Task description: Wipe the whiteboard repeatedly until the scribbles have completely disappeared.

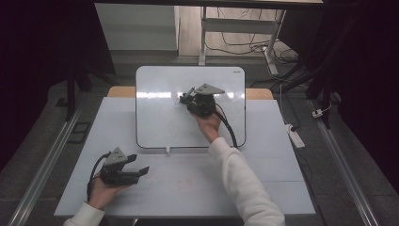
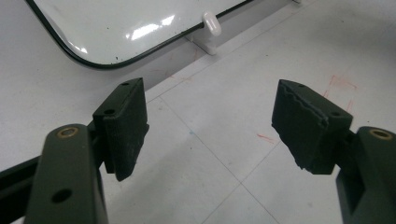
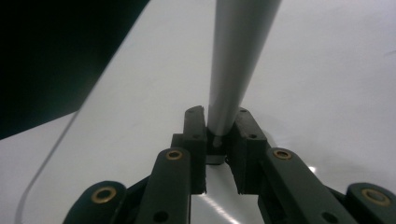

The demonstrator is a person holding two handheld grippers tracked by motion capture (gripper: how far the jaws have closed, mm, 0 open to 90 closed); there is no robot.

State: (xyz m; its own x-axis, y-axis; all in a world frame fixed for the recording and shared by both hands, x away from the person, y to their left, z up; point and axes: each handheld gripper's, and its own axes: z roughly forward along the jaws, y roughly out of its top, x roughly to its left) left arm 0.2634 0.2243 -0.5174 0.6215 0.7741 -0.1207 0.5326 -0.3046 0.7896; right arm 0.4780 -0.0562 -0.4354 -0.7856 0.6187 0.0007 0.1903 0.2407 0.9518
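A white whiteboard [image 1: 160, 122] with a dark rim lies flat on the far half of the table. My right gripper [image 1: 184, 99] hovers over its upper middle, shut on a grey marker [image 3: 236, 56] whose barrel runs away from the jaws over the glossy board [image 3: 327, 93]. Near the table's front left my left gripper [image 1: 139, 165] rests low, open, with nothing between its pads [image 2: 123, 123]. Beyond it, the left gripper view shows the board's rounded corner [image 2: 93, 63] and a small white tab [image 2: 212, 25] at its edge.
A pale sheet [image 1: 263, 169] with faint red marks [image 1: 186, 182] covers the table. A power strip [image 1: 296, 136] and cables lie on the floor to the right, and desk legs [image 1: 203, 42] stand behind. Metal rails run along both sides.
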